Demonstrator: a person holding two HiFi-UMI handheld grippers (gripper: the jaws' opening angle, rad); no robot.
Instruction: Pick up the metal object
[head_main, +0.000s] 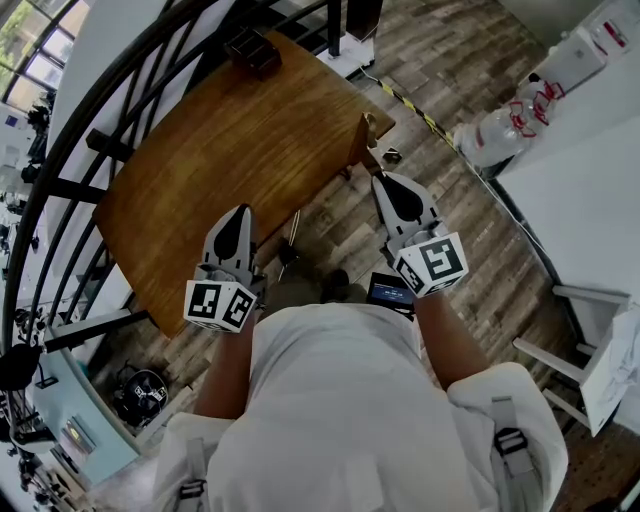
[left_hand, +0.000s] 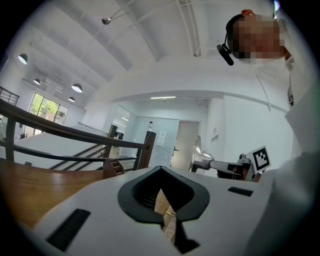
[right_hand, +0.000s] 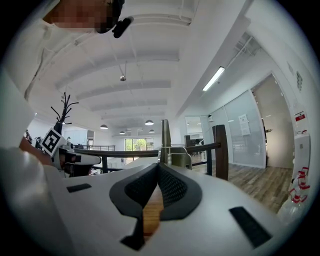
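The metal object (head_main: 367, 137), a small upright clamp-like piece with a spring, stands at the right corner of the brown wooden table (head_main: 220, 160). In the right gripper view the metal object (right_hand: 172, 156) rises just beyond the jaw tips. My right gripper (head_main: 386, 182) (right_hand: 160, 165) points at it from close by, shut and holding nothing. My left gripper (head_main: 238, 212) (left_hand: 160, 168) hovers over the table's near edge, its jaws meeting at the tips, empty. The right gripper's marker cube (left_hand: 260, 159) shows at the right of the left gripper view.
A dark box (head_main: 252, 50) sits at the table's far end. A black curved stair railing (head_main: 90, 110) runs along the left. At the right stand a white counter (head_main: 590, 190) with plastic bottles (head_main: 500, 130) and a white chair (head_main: 585, 345). Striped tape (head_main: 410, 105) crosses the plank floor.
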